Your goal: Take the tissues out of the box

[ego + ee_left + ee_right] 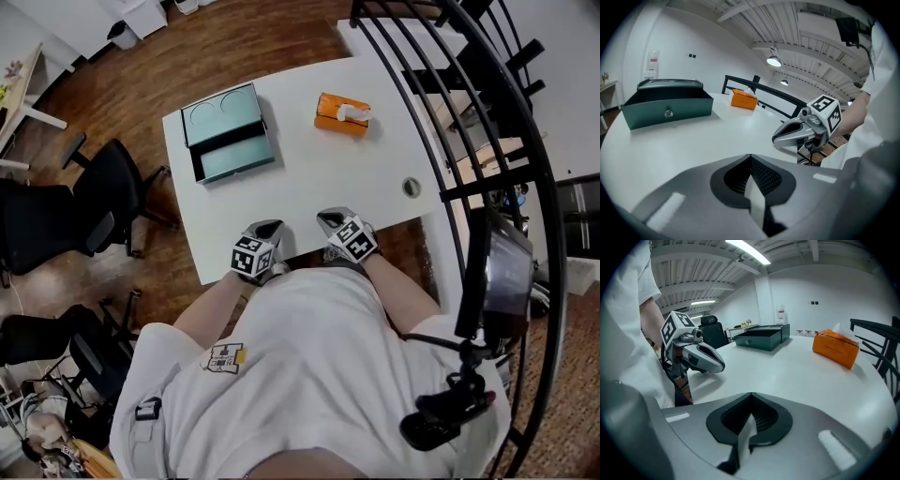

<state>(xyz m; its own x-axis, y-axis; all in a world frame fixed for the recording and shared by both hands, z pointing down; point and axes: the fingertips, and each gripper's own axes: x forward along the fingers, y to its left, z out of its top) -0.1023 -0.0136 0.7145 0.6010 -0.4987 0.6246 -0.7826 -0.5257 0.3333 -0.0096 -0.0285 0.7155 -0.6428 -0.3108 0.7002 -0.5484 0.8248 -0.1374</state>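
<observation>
An orange tissue box stands toward the far side of the white table, with a white tissue sticking up from its top. It also shows as the orange tissue box in the left gripper view and as the orange tissue box in the right gripper view. My left gripper and right gripper rest side by side at the table's near edge, far from the box. Both are shut with nothing in them. The left gripper sees the right gripper beside it. The right gripper sees the left gripper.
A teal metal box with its drawer pulled out sits at the table's far left, and shows as the teal box in the left gripper view. A round cable hole is near the right edge. Black office chairs stand left; black railing bars rise right.
</observation>
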